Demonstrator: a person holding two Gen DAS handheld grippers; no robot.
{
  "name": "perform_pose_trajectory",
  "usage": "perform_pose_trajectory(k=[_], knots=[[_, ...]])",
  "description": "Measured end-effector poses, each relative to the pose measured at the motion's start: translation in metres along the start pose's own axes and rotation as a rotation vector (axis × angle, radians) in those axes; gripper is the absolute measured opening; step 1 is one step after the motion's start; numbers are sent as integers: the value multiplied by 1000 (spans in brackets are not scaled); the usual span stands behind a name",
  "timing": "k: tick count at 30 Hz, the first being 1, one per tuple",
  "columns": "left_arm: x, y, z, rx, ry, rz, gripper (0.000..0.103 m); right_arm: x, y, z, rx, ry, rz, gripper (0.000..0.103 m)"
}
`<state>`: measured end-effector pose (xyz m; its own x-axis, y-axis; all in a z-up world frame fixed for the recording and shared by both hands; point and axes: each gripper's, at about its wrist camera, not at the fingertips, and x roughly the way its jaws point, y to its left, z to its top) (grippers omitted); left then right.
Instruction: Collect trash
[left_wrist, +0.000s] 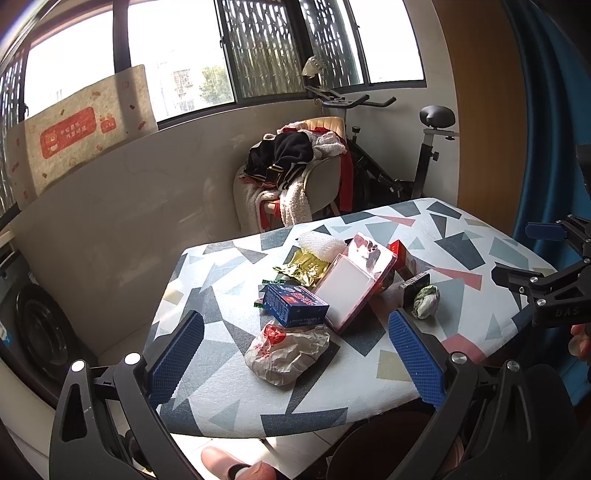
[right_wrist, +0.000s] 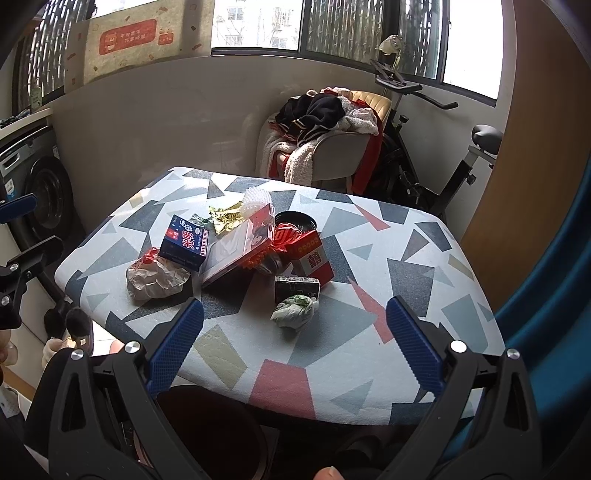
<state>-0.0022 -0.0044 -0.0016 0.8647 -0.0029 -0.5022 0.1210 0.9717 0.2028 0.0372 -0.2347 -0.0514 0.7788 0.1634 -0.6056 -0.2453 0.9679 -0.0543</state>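
Observation:
A pile of trash lies on a table with a geometric-patterned cloth (left_wrist: 461, 240) (right_wrist: 424, 280). It holds a crumpled paper bag (left_wrist: 286, 350) (right_wrist: 155, 278), a blue box (left_wrist: 295, 304) (right_wrist: 184, 242), a clear plastic package (left_wrist: 354, 280) (right_wrist: 236, 251), a red box (right_wrist: 312, 260), a small dark box (right_wrist: 297, 288), a crumpled green-white wad (left_wrist: 426, 301) (right_wrist: 295, 312) and a yellow wrapper (left_wrist: 304, 266). My left gripper (left_wrist: 295, 354) is open and empty, near the paper bag. My right gripper (right_wrist: 295, 343) is open and empty, just before the wad.
A dark round bin (right_wrist: 207, 432) stands under the table's near edge. A chair piled with clothes (left_wrist: 295, 173) (right_wrist: 325, 133) and an exercise bike (left_wrist: 424, 155) stand behind the table. A washing machine (right_wrist: 40, 192) is at the left.

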Motion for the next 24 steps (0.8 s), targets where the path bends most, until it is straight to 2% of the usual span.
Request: perform_pose_trajectory(k=[24], knots=[[2,6,-7,-10,0,-5,98,0,1,-1,-3,3,-3,97]])
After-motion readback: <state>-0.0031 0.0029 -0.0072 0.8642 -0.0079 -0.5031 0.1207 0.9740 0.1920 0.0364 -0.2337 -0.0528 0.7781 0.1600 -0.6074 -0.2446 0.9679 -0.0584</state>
